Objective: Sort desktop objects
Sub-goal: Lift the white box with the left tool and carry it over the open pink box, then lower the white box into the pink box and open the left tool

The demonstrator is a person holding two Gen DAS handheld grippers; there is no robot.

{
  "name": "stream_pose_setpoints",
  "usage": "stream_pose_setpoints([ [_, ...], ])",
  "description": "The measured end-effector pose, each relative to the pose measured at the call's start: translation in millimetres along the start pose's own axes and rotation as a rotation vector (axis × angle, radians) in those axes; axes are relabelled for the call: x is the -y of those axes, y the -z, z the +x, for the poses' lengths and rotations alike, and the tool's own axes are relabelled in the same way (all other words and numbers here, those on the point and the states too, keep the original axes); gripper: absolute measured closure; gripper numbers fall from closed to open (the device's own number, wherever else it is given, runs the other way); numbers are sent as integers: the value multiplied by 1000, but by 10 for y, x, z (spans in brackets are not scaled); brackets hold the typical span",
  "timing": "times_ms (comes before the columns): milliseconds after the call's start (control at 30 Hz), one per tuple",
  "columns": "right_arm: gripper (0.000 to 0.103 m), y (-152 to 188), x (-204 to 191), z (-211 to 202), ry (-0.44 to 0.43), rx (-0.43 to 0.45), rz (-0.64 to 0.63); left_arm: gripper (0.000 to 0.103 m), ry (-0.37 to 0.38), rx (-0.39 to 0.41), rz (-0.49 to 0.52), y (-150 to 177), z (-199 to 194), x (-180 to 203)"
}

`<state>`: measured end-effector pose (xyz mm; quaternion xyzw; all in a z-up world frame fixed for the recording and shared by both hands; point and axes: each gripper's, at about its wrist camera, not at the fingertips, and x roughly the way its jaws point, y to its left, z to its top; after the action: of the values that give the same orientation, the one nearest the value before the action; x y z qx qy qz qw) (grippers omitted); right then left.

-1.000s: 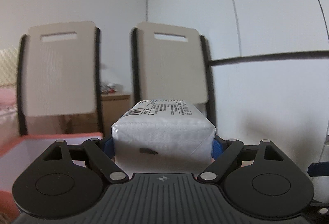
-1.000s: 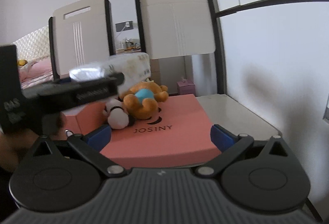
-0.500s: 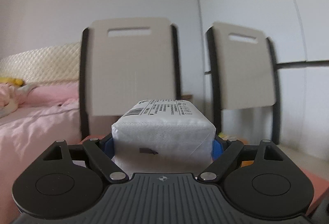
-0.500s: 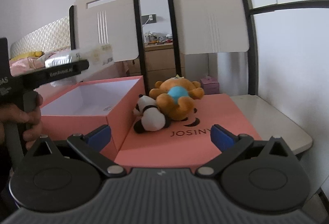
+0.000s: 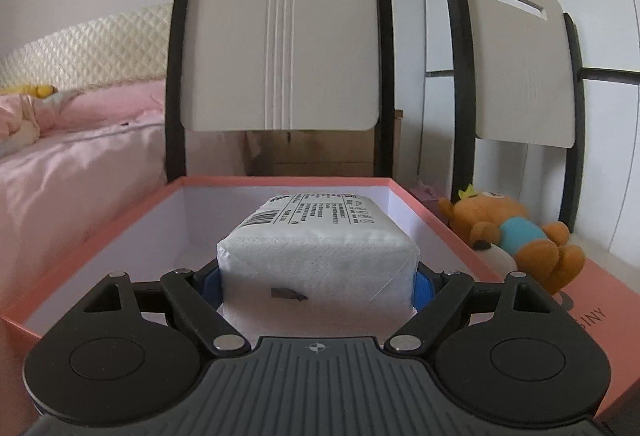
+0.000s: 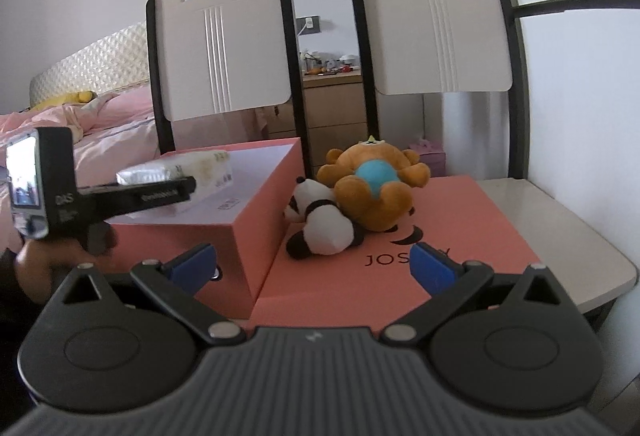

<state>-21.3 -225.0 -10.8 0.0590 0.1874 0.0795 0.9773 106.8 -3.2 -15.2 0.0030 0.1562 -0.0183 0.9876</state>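
Left tongs [image 5: 318, 278]: clamped on the white tissue pack [image 5: 318, 252], one blue pad on each side of it.
Right tongs [image 6: 312, 262]: spread wide with nothing between the blue pads [image 6: 430, 268]; they hover low in front of the pink lid.
Tissue pack: held over the open pink box [image 5: 100, 236], its printed label facing up. From the right wrist view the pack [image 6: 180, 172] sits at about rim height above the box [image 6: 240, 220]; whether it touches the bottom cannot be told.
Pink box: open, white inside, standing just left of the flat pink lid [image 6: 460, 236] printed with dark lettering.
Orange bear [image 6: 376, 184]: plush with a blue belly, lying on the lid.
Panda [image 6: 324, 224]: plush lying against the bear, close to the box wall.
Chairs: two cream-backed chairs [image 6: 220, 36] stand behind the box and lid.
Bed [image 5: 72, 140]: pink bedding off to the left.
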Motion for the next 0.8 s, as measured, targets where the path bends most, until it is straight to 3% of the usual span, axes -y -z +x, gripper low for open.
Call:
stream_pose_setpoints([
  [300, 0, 2, -37, 28, -2, -12, -8, 15, 3, -32, 11, 75, 51, 2],
  [600, 0, 14, -65, 15, 9, -8, -19, 4, 22, 8, -9, 57, -122, -59],
  [800, 0, 15, -56, 12, 34, 0, -20, 2, 20, 20, -20, 63, -317, -113],
])
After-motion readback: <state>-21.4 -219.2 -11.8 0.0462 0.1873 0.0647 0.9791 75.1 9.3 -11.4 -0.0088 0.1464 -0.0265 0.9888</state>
